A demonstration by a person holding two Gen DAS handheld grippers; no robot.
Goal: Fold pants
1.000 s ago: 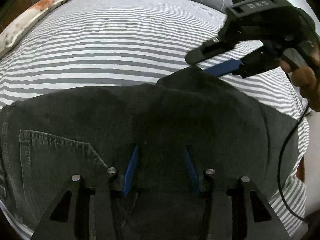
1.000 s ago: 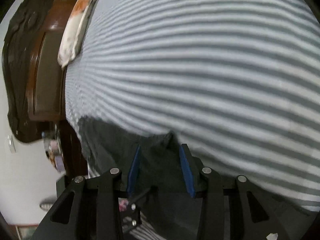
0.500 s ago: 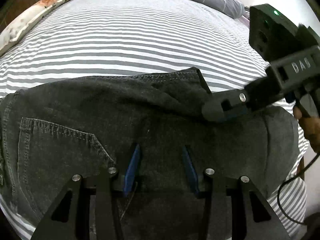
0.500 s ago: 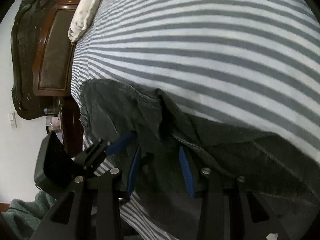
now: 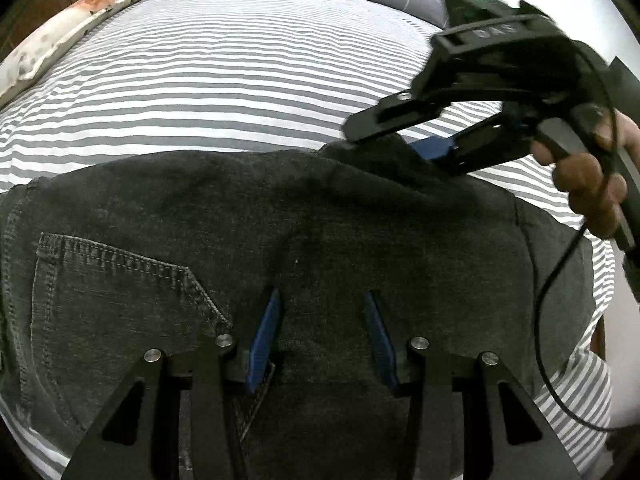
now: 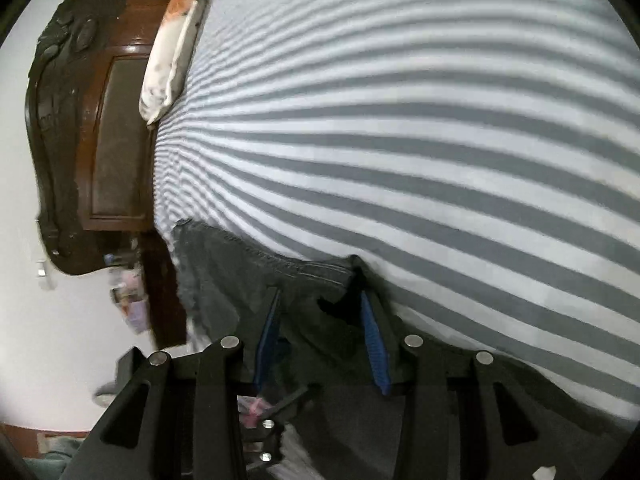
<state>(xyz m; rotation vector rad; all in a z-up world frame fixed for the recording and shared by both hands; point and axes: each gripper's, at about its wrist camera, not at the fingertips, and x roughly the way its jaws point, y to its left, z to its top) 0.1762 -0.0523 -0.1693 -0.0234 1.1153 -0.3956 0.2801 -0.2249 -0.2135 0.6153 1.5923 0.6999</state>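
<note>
Now right tongs (image 5: 394,142) pinch the pants (image 5: 280,220) edge at two o'clock; left tongs (image 5: 320,336) gape wide over denim on the bed (image 5: 240,80).

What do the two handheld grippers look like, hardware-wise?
Both are matte black frames with cut-out linkages, silver pivot bolts and blue ribbed finger pads. Seen from the left gripper, the right gripper has raised "DAS" lettering, a green LED on its top box, a thin black cable and a bare hand on the handle.

Striped bed (image 5: 240,92), dark pants (image 5: 320,240), floral pillow (image 5: 60,40) on it
</note>
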